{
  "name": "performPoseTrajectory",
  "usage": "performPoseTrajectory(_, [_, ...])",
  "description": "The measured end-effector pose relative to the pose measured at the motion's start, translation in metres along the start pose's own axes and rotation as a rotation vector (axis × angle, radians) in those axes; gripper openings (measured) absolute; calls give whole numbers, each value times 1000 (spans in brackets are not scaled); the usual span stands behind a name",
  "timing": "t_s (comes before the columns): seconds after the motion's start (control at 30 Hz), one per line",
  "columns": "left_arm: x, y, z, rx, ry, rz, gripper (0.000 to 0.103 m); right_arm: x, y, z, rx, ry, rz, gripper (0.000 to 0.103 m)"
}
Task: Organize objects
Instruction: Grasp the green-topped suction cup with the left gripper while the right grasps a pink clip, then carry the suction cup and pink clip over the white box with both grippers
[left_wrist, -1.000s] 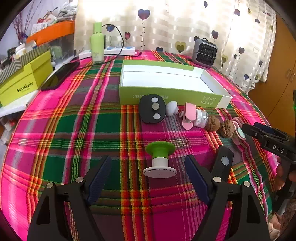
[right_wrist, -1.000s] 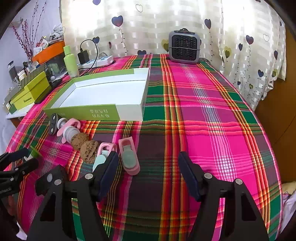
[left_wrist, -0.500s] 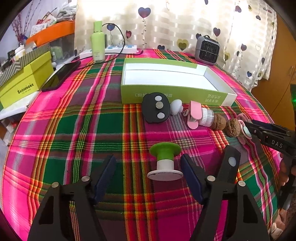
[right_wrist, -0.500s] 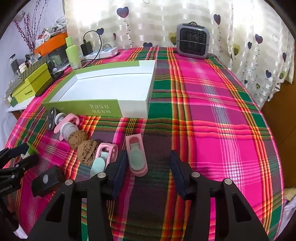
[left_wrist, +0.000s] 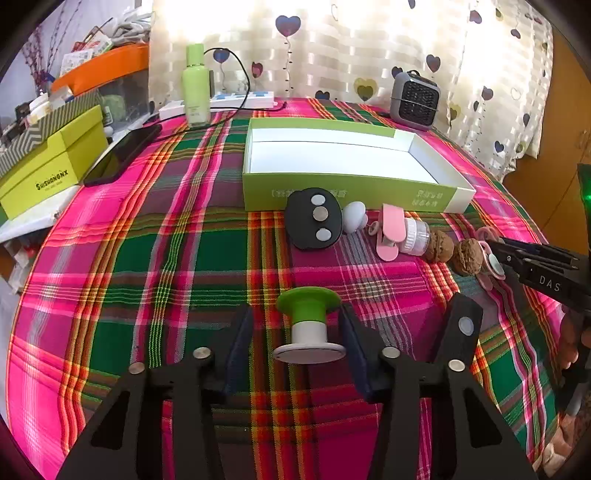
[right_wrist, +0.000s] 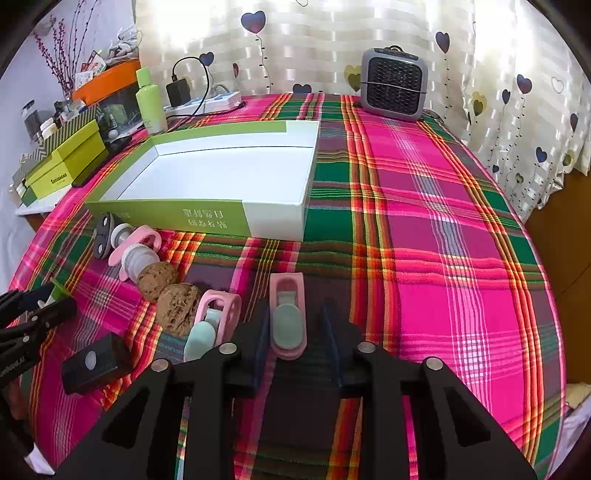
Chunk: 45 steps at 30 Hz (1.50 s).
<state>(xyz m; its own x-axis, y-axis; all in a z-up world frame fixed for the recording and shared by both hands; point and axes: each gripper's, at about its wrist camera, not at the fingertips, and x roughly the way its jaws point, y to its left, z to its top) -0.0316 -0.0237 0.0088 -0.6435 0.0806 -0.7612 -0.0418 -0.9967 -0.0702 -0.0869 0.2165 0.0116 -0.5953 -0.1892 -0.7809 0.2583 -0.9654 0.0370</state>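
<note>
Left hand-held gripper (left_wrist: 295, 341) is closing around the green-topped white spool (left_wrist: 309, 325) standing on the plaid surface (left_wrist: 147, 258), pads looking not quite on it yet. Right hand-held gripper (right_wrist: 293, 332) is closing on the pink-and-mint clip (right_wrist: 287, 315), which lies flat in front of the empty green box (right_wrist: 207, 218), maybe just touching one pad.

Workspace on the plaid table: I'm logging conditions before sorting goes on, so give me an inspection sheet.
Surface: plaid tablecloth, flat.
Job's things: green-capped spool upright; pink clip; two walnuts; green box empty.
Clutter: green bottle, heater, phone.
Grippers: left gripper closing around spool; right gripper closing around pink clip.
Cables: black charger lead at power strip.
Surroundings: heart-print curtain.
</note>
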Motion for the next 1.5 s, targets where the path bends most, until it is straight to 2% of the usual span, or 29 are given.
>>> performPoseTrajectory(0.17, [0,1,1,-3,0,9,32,0,0,0,2,0,0,20])
performPoseTrajectory(1.2, [0,4,7,-9,2,8,32,-10,-3,-9,45,-5,25,18])
performPoseTrajectory(1.5, [0,-6,13,-1,-5,3,32,-24,1,-10,74,-43,61,18])
